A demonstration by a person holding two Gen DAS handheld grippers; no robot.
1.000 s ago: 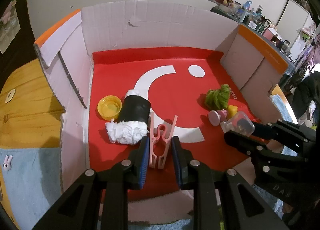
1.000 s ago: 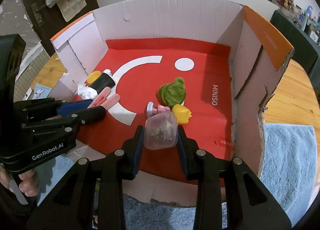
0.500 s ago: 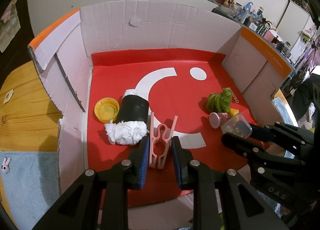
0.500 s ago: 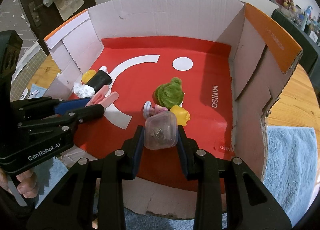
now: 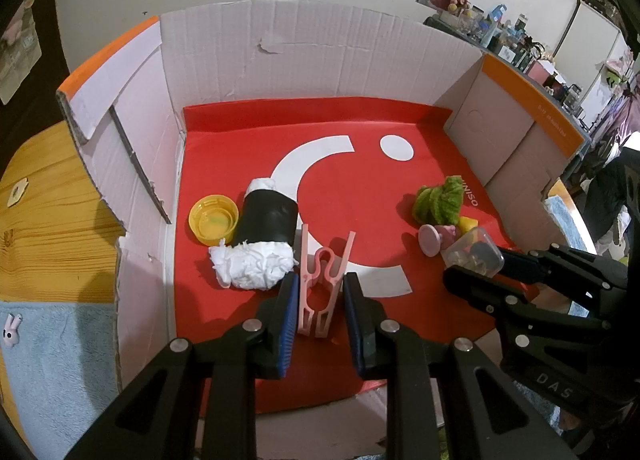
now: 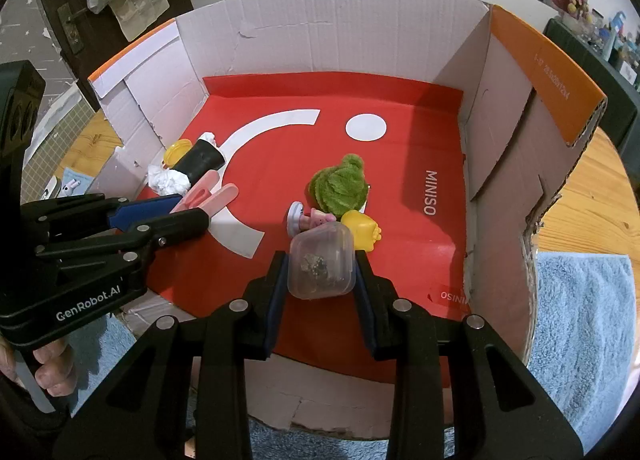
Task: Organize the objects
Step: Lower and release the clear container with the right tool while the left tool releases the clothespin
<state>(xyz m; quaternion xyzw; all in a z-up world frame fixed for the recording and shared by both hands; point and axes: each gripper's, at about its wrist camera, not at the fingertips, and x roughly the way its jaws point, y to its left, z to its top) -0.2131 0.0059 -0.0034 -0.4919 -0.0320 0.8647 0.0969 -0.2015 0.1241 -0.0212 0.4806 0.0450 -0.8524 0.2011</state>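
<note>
My left gripper (image 5: 319, 300) is shut on a pink clothespin (image 5: 323, 280), whose prongs point forward over the near part of the box's red floor (image 5: 360, 180). From the right wrist view the same left gripper (image 6: 192, 210) and clothespin (image 6: 212, 196) show at the left. My right gripper (image 6: 320, 276) is shut on a small clear lidded container (image 6: 322, 266) with something dark inside. In the left wrist view the right gripper (image 5: 476, 266) holds that container (image 5: 474, 256) at the right.
In the open cardboard box (image 5: 320, 48) lie a yellow cap (image 5: 214, 218), a black roll (image 5: 266, 216) with crumpled white paper (image 5: 252, 266), a green plush (image 6: 340, 188), a small pink figure (image 6: 308, 218) and a yellow toy (image 6: 360, 230). Blue towels (image 6: 580, 320) cover the wooden table.
</note>
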